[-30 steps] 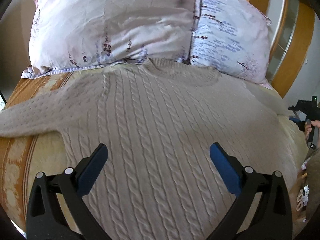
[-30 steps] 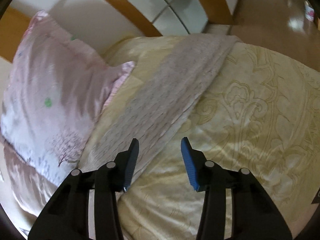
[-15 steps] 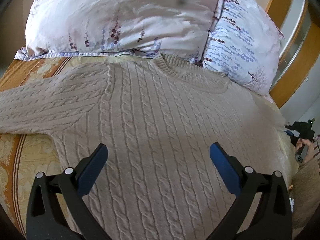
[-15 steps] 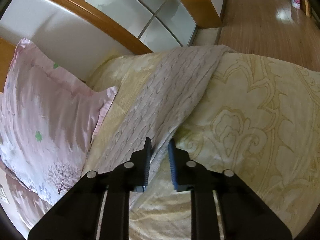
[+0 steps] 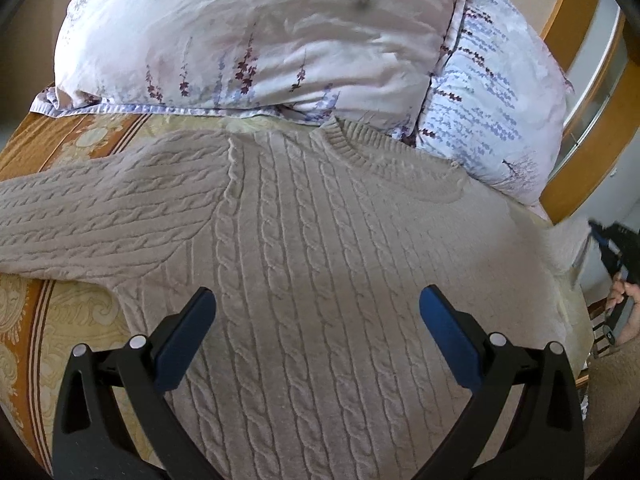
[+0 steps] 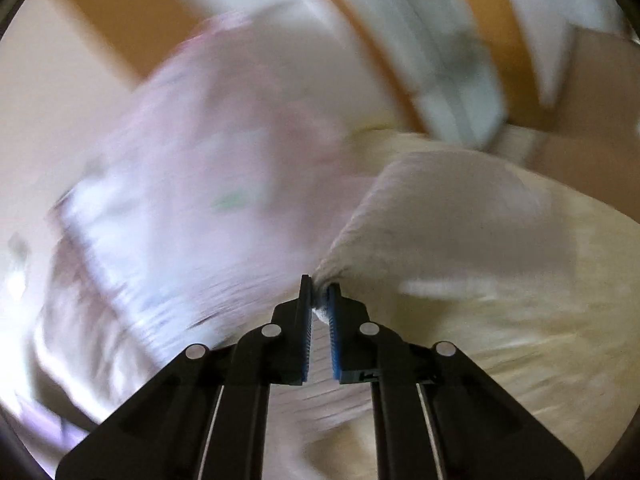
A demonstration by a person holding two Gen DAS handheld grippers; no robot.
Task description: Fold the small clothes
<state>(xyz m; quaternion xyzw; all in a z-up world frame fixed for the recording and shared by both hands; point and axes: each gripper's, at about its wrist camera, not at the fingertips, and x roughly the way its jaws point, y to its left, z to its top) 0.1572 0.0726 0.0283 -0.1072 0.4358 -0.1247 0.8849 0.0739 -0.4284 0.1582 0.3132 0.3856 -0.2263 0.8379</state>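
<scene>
A beige cable-knit sweater (image 5: 320, 264) lies flat on the bed, collar toward the pillows, one sleeve stretched out to the left. My left gripper (image 5: 316, 304) hovers open over the sweater's body with nothing between its blue pads. In the blurred right wrist view my right gripper (image 6: 319, 294) is shut on the sweater's other sleeve (image 6: 432, 216), which rises in a bunched fold from the pads. The same right gripper (image 5: 612, 244) shows small at the right edge of the left wrist view, lifting that sleeve, held by a hand.
Two floral pillows (image 5: 256, 36) lean at the head of the bed behind the collar. A yellow patterned bedspread (image 5: 28, 320) with orange stripes lies under the sweater. A wooden headboard frame (image 5: 580, 128) runs along the right. The person's sleeve (image 5: 612, 396) is at lower right.
My right gripper has shut on the sleeve and swung it up fast, blurring its view. My left gripper has drifted a little toward the pillows and stayed open.
</scene>
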